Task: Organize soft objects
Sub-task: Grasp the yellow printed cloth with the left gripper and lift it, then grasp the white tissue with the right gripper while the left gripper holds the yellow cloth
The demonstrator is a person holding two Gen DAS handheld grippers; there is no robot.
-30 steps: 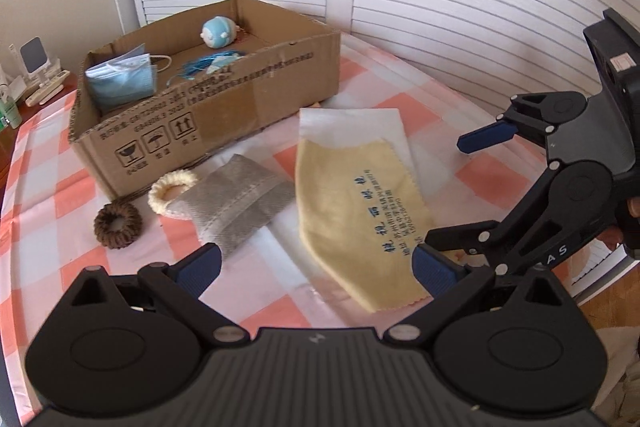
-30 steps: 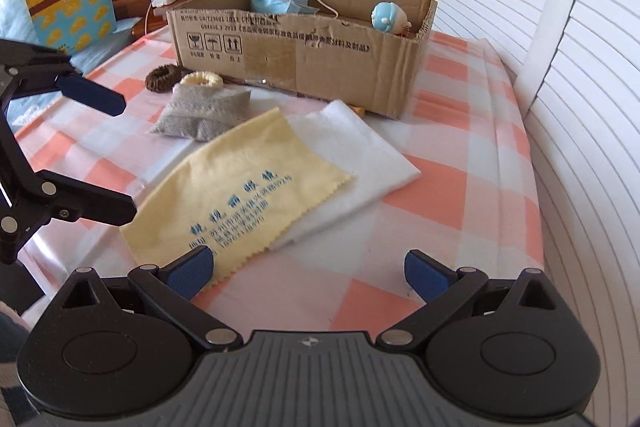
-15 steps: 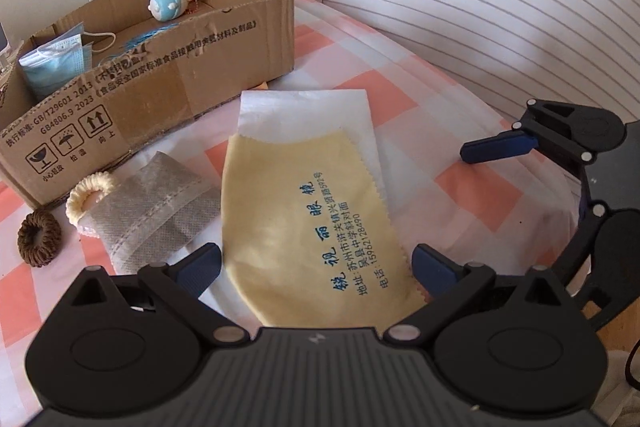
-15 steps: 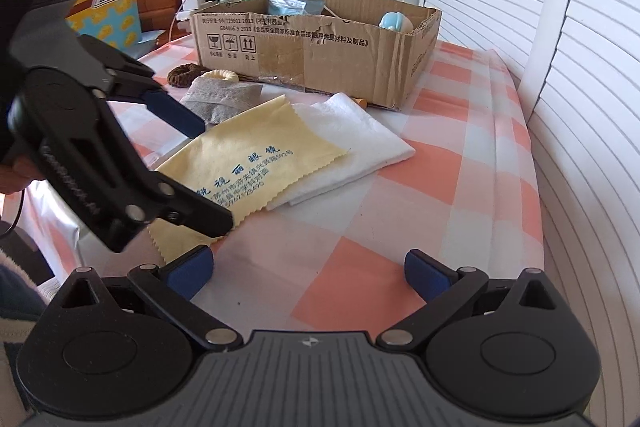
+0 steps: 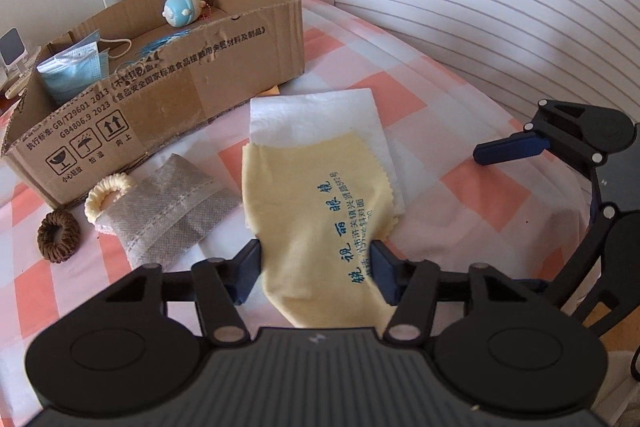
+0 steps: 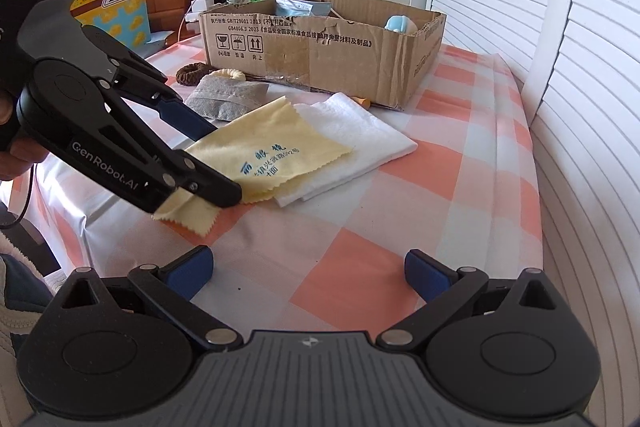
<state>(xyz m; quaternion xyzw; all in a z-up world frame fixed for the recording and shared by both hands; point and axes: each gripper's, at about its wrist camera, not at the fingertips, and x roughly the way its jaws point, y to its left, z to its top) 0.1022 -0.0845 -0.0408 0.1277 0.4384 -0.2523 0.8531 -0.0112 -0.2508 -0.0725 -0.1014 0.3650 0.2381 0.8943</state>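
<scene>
Left gripper (image 5: 316, 267): its jaws are closing with the near end of the yellow cloth (image 5: 316, 195) between them. In the right wrist view the cloth's near corner is bunched and lifted between the pads, so they are pinching it.
Right gripper (image 6: 308, 271): jaws spread wide with nothing between them, held over the bare checked cover just in front of the cloth.
Yellow cloth: a thin square with zigzag edges and blue printed characters. Its far end lies across the white folded cloth (image 5: 320, 111); its near end is in the left jaws.
White folded cloth: flat on the surface (image 5: 460, 131), just in front of the cardboard box (image 5: 180, 95), partly covered by the yellow cloth.
Grey pouch (image 5: 176, 207): lies left of the yellow cloth, near the box's front wall.
Cream hair tie (image 5: 108, 191): touching the pouch's far end.
Brown hair tie (image 5: 58, 235): just left of the cream one, apart from the pouch.
Cardboard box: open-topped, at the far side of the orange-and-white checked surface. Inside it are a blue face mask (image 5: 74, 71) at the left end and a small blue plush toy (image 5: 180, 10) toward the back.
Person: a hand (image 6: 10, 131) grips the left gripper's handle at the left edge of the right wrist view.
</scene>
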